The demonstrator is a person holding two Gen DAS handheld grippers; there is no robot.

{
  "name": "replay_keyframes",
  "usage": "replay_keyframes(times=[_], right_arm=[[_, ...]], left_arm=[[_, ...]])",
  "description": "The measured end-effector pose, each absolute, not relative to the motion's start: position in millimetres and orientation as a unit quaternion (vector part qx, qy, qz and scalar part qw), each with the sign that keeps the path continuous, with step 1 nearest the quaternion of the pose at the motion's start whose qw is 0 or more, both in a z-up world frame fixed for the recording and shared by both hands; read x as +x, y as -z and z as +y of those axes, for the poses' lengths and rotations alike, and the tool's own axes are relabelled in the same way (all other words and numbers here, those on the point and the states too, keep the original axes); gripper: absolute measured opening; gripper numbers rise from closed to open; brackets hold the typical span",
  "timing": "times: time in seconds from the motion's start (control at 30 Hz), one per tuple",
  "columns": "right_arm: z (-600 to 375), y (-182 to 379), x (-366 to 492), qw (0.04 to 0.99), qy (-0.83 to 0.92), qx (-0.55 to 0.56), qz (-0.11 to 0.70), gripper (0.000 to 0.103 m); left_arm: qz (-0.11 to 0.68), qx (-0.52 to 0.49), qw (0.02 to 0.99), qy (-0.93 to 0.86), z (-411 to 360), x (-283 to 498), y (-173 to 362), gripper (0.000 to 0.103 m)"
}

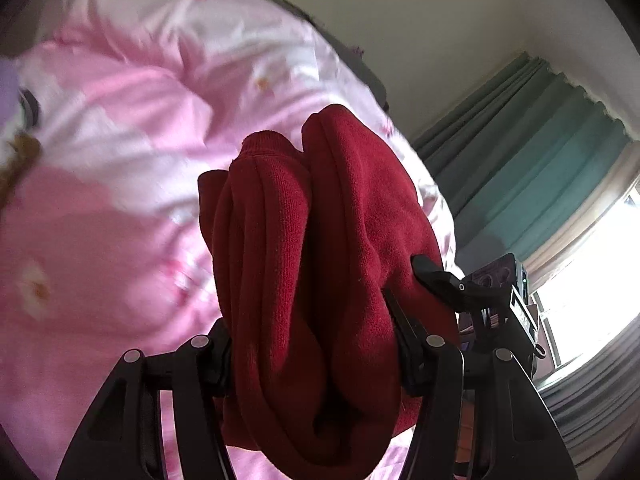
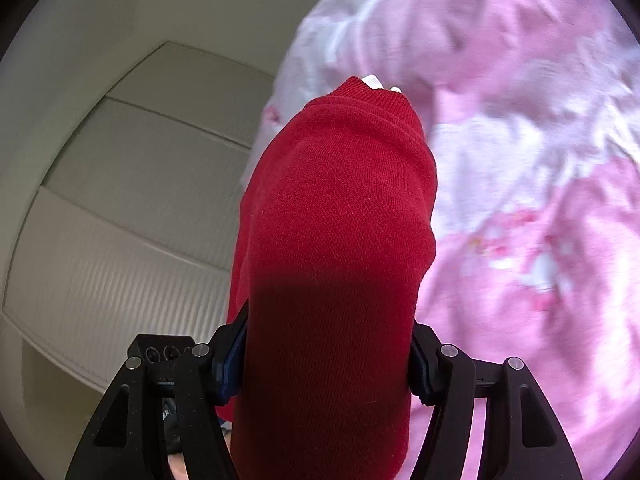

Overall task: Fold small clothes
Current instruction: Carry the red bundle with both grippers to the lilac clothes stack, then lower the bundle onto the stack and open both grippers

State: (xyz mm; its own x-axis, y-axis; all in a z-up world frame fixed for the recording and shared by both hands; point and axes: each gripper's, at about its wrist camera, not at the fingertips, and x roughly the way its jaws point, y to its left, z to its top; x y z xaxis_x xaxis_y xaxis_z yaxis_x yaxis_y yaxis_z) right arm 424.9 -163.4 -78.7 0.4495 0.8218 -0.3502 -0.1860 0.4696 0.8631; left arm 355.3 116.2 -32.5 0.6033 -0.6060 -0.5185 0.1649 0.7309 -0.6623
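Observation:
A folded red knit garment (image 1: 316,264) fills the middle of the left wrist view, bunched in thick folds, with my left gripper (image 1: 312,360) shut on it. In the right wrist view the same red garment (image 2: 336,248) stands up between the black fingers, and my right gripper (image 2: 328,364) is shut on it. A white label (image 2: 374,80) peeks out at its ribbed top edge. Both grippers hold the garment lifted above a pink bed cover (image 1: 120,184). The right gripper's body (image 1: 492,300) shows at the right of the left wrist view, against the garment.
The pink floral bed cover (image 2: 540,220) lies rumpled below. Teal curtains (image 1: 540,152) and a bright window (image 1: 592,304) are at the right of the left wrist view. A white panelled wardrobe (image 2: 132,208) stands at the left of the right wrist view.

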Motion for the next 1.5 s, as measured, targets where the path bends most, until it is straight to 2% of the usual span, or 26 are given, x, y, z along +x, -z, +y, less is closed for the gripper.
replay_keyframes(times=[0.17,0.5,0.73,0.93,1.07,1.37,1.47,1.5], right_arm=[[-88,45,425,0.750,-0.367,0.381,0.397,0.065],[104,12,441,0.717,-0.436,0.376,0.394,0.065],[209,26,455,0.700,-0.444,0.390,0.401,0.065],[254,51,470,0.705,-0.426,0.388,0.413,0.065],[261,71,472,0.713,-0.406,0.380,0.427,0.065],[266,118,490,0.713,-0.383,0.379,0.448,0.065],[264,123,491,0.717,-0.382,0.376,0.447,0.065],[263,123,491,0.716,-0.384,0.375,0.446,0.066]], left_arm=[[0.361,-0.294,0.862,0.198,193,335,0,0.058],[0.337,-0.271,0.892,0.132,378,318,-47,0.059],[0.348,-0.277,0.890,0.103,472,329,-26,0.059],[0.364,-0.282,0.881,0.107,502,348,6,0.059],[0.382,-0.290,0.871,0.106,508,362,42,0.060],[0.378,-0.310,0.867,0.101,507,363,82,0.064],[0.374,-0.320,0.864,0.107,508,362,84,0.067],[0.372,-0.322,0.864,0.107,509,361,82,0.071]])
